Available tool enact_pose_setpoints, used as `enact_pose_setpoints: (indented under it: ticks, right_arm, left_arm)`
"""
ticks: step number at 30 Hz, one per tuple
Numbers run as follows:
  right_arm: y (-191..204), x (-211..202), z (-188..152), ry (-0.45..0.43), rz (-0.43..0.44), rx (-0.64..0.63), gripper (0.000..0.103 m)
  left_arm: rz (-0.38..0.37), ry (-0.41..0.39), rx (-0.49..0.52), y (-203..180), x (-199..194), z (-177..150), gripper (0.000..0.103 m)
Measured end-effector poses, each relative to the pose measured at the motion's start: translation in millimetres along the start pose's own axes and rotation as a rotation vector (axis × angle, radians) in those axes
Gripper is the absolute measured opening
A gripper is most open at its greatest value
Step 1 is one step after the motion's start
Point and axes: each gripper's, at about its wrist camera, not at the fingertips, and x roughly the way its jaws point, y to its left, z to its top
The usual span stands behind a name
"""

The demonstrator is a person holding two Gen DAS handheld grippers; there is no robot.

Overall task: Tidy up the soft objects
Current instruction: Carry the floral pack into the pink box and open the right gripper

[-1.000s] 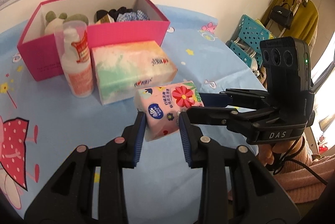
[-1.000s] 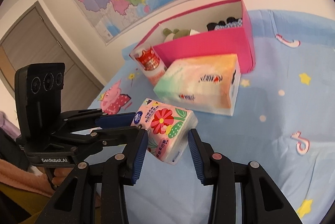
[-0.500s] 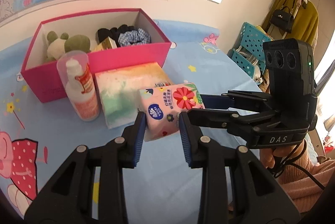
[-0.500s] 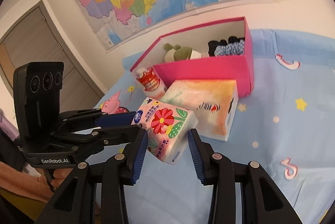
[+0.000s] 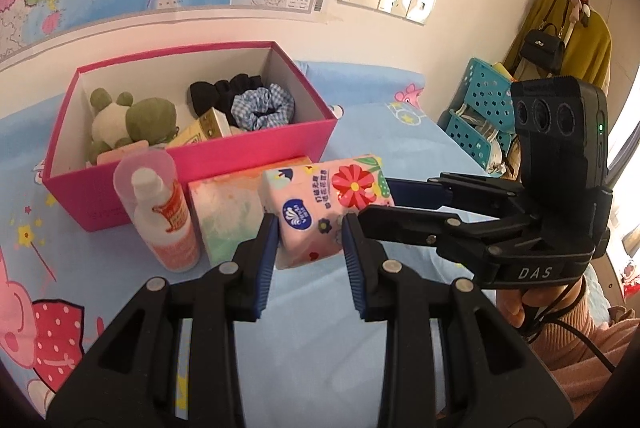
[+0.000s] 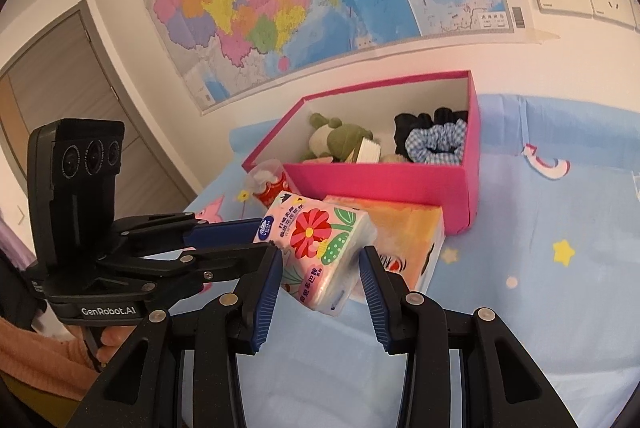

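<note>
Between the pads of the left gripper [image 5: 310, 244] sits one end of the flowered tissue pack [image 5: 328, 204], clenched there and hanging clear of the blue sheet [image 5: 320, 328]. The right gripper [image 6: 320, 280] is clamped on the pack's other end, coming in from the side, so the pack is carried by both claws at once.

Just beyond and below the two claws lies the pastel tissue box [image 6: 404, 236], and beside it, on the left claw's left, stands a capped bottle [image 5: 164, 216]. Farther ahead is the pink box [image 5: 192, 164], open-topped, holding a green plush frog [image 5: 128, 120], two scrunchies [image 5: 260, 106] and a small carton.

The step in hand looks like a two-handed carry toward the pink box. To do it well, the claws should travel together at one pace, since pulling apart would stretch or tear the soft wrapper. Lift high enough to clear the near wall of the box and the bottle's cap. The free space seems to be toward the near middle of the box, so aim there and let go only once the pack rests inside.
</note>
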Motion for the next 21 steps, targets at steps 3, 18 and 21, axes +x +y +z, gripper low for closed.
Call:
enact_pose_setpoints:
  ticks: [3, 18, 21]
  right_arm:
    - [-0.5, -0.5, 4.3, -0.009, -0.004, -0.008, 0.041]
    - [-10.3, 3.3, 25.2, -0.035, -0.012, -0.021, 0.041]
    - [-12.0, 3.8, 28.2, -0.043, -0.017, -0.025, 0.041]
  left_arm:
    - [0.001, -0.006, 0.002, -0.4, 0.4, 4.4, 0.034]
    - [0.008, -0.016, -0.008, 4.4, 10.4, 25.6, 0.034]
    - [0.013, -0.018, -0.005, 5.1, 12.7, 30.6, 0.034]
